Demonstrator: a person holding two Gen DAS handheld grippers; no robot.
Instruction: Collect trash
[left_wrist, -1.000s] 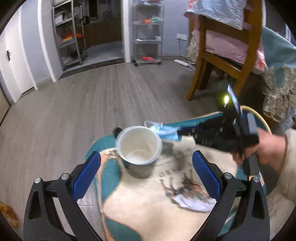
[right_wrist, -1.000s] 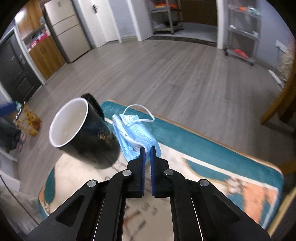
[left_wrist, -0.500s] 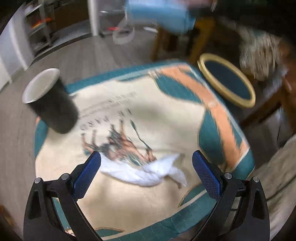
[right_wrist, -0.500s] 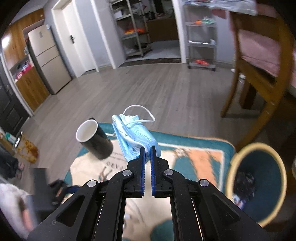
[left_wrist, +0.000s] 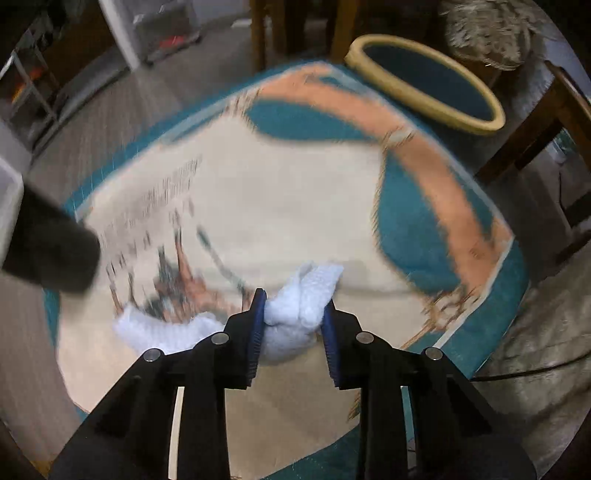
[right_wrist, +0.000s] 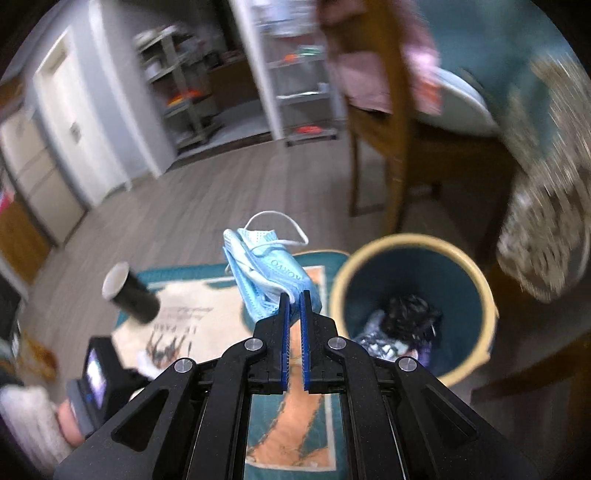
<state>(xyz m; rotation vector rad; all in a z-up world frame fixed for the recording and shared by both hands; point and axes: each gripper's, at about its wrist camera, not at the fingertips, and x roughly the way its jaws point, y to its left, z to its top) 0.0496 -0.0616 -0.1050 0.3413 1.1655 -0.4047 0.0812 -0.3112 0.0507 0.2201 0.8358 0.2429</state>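
A crumpled white tissue lies on the patterned mat. My left gripper points steeply down, and its closing jaws squeeze the tissue from both sides. Part of the tissue trails out to the left. My right gripper is shut on a folded blue face mask, held in the air above the mat just left of the teal bin. The bin has a cream rim and holds dark crumpled trash. In the left wrist view the bin stands beyond the mat's far right corner.
A black mug with a white inside stands on the mat's left part; it is also at the left edge as the mug. Wooden chair legs rise behind the bin. A hand holds the left gripper's body at lower left.
My left gripper dropped onto the tissue and its jaws went from wide open to pressing on it. My right gripper carried the mask up and rightward from beside the mug to beside the bin.
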